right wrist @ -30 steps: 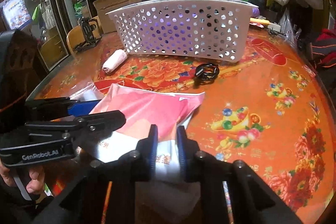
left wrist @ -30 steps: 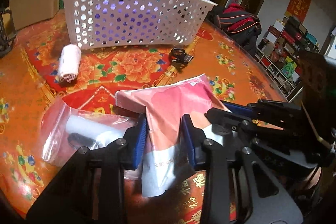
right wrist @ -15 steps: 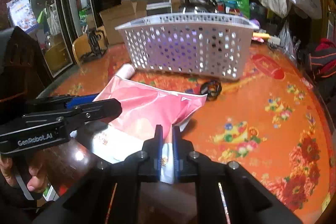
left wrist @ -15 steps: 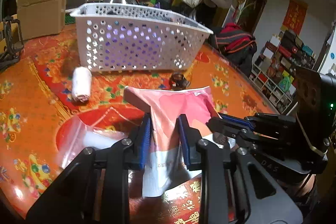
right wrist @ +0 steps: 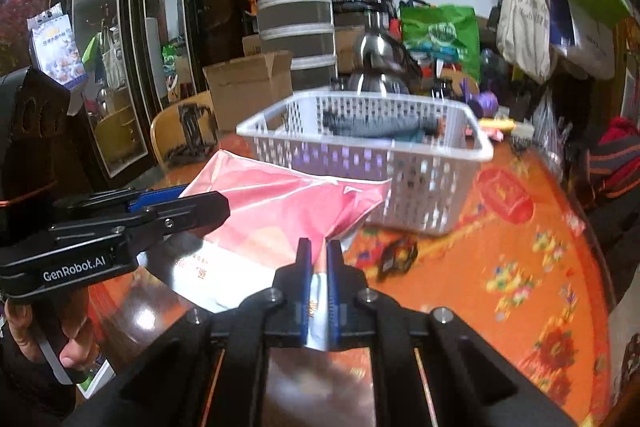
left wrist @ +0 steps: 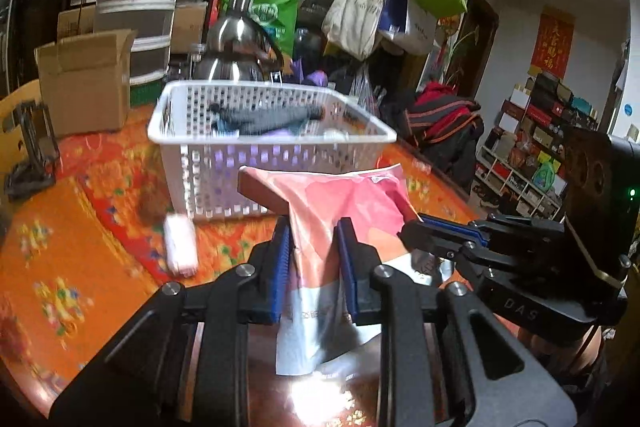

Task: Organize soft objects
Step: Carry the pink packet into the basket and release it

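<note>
A small pale roll (left wrist: 181, 245) lies on the orange bench (left wrist: 60, 267), just left of the white basket's (left wrist: 276, 147) near corner. The left claw (left wrist: 314, 259) is closed on the near end of a pink-and-white soft packet (left wrist: 344, 203), whose far end rises in front of the basket. Grey cloth (left wrist: 272, 117) lies inside the basket. The right claw (right wrist: 316, 267), nearly shut, pinches the same packet's other near corner. A black coiled item (right wrist: 394, 257) lies on the bench right of the packet, before the basket.
</note>
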{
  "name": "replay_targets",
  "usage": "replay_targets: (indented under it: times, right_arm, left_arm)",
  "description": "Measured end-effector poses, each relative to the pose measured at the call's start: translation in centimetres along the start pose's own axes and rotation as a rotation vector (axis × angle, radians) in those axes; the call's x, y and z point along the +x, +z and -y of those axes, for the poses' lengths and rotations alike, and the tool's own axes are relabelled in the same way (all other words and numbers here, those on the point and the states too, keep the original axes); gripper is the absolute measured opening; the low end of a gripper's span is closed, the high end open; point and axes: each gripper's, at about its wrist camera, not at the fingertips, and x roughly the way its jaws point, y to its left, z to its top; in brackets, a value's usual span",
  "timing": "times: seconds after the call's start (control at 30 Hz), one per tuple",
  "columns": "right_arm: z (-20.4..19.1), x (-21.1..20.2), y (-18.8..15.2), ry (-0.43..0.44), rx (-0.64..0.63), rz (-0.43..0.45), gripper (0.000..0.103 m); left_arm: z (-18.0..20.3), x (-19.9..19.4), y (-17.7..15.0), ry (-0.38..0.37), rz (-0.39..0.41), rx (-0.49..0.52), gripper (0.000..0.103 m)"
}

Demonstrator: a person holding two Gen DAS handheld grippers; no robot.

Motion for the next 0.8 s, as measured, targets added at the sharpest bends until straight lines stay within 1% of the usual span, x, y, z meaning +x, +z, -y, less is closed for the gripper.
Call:
replay_targets:
  times: [0.13,0.2,0.27,0.3,0.37,0.5,0.63,0.7,0.8]
  right_arm:
    - [-0.1,-0.5,3.0,-0.006,-0.031,0.025,0.006]
    - [0.4,-0.5,5.0,0.009,-0.024,0.038,0.006]
    - [0.6,-0.5,6.6,0.001,-0.030,0.051,0.006]
    - [0.8,-0.5,8.0,-0.003,-0.034,0.062,0.006]
    - [1.2,-0.4,9.7,-0.020,-0.039,0.082,0.006]
    - [2.4,1.0,13.5,-0.041,-0.047,0.074,0.006]
    - [4.4,3.2,16.1,-0.048,-0.023,0.053,0.006]
    - [5.3,4.7,16.9,-0.054,-0.014,0.037,0.006]
    - [6.9,7.4,17.5,-0.062,0.003,0.005,0.006]
  left_arm:
    - [-0.1,-0.4,3.4,0.004,0.030,0.003,0.021]
    - [-0.3,-0.6,5.5,-0.003,0.045,-0.008,0.021]
    - [-0.3,-0.5,7.8,0.003,0.057,-0.003,0.020]
    - [-0.4,-0.2,8.7,0.002,0.054,-0.002,0.020]
    - [-0.9,0.6,11.0,-0.004,0.048,-0.007,0.020]
    - [-1.6,2.9,15.1,0.010,0.021,-0.004,0.020]
    - [-2.3,6.6,18.4,0.039,-0.008,0.000,0.020]
    - [-3.0,8.9,19.5,0.043,-0.037,-0.012,0.020]
    - [-4.4,12.6,19.7,0.049,-0.085,-0.038,0.020]
